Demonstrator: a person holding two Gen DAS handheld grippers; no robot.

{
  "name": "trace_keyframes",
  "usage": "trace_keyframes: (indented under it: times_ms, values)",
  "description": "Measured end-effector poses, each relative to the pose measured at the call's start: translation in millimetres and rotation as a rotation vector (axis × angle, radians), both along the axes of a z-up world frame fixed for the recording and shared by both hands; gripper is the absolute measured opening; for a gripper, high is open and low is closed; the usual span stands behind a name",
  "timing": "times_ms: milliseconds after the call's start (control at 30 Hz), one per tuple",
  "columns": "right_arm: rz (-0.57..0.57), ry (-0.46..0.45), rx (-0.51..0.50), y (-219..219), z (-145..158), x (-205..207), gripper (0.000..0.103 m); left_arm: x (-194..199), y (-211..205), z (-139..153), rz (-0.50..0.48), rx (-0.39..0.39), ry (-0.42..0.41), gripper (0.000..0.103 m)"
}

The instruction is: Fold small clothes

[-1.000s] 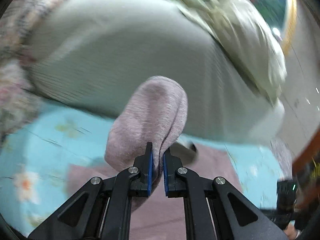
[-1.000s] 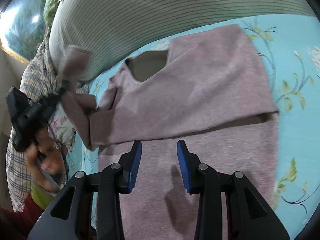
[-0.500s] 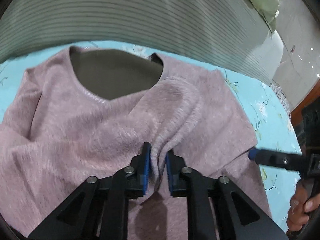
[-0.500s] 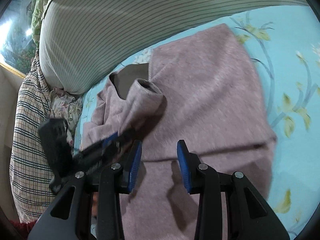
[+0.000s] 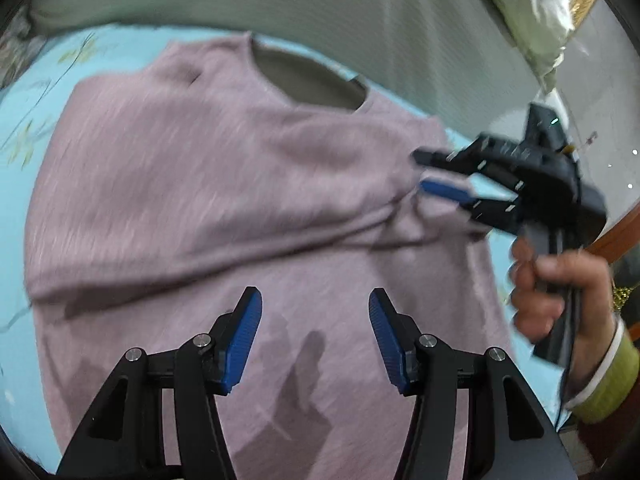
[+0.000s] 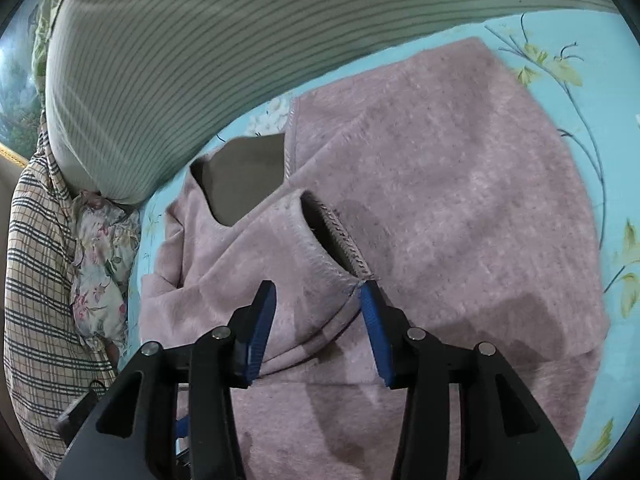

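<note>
A small pink fleece sweater (image 5: 192,184) lies flat on a light blue floral sheet (image 6: 624,92), neck hole toward the pillow. One sleeve lies folded across the chest, its open cuff (image 6: 328,236) showing in the right wrist view. My left gripper (image 5: 314,312) is open and empty just above the sweater's lower body. My right gripper (image 6: 318,300) is open, its tips over the folded sleeve just below the cuff. In the left wrist view it (image 5: 444,176) hovers open at the sweater's right edge.
A big green striped pillow (image 6: 208,48) runs along the far side of the sweater. A plaid cloth (image 6: 36,280) and a floral cloth (image 6: 100,264) lie at the left. A wooden edge (image 5: 616,232) and tiled floor show past the bed's right side.
My left gripper carried the sleeve over the chest, opened and let it go, then drew back. My right gripper moved in toward the laid-down cuff.
</note>
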State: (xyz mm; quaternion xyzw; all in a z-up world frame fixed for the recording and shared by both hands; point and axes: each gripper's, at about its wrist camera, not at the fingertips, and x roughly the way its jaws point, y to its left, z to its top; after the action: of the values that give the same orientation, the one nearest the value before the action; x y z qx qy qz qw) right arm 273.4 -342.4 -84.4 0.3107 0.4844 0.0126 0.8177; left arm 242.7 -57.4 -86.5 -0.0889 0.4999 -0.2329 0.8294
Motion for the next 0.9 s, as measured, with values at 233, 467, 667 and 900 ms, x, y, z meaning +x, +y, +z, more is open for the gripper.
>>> trace_keyframes:
  times_ms: [233,467,667,900]
  values:
    - [0.095,-0.078,0.016,27,23,19,0.003,9,17,-9,0.042,-0.034,0.011,0.055]
    - [0.051,-0.380,0.131,14,119,-2,0.003,22,-10,5,-0.020,-0.061,-0.043,0.055]
    - [0.001,-0.395,0.081,-8,127,-23,0.003,53,-26,8,0.046,0.030,-0.109,0.054]
    - [-0.149,-0.292,0.051,-66,81,-48,0.003,75,75,-4,0.322,0.121,-0.084,0.025]
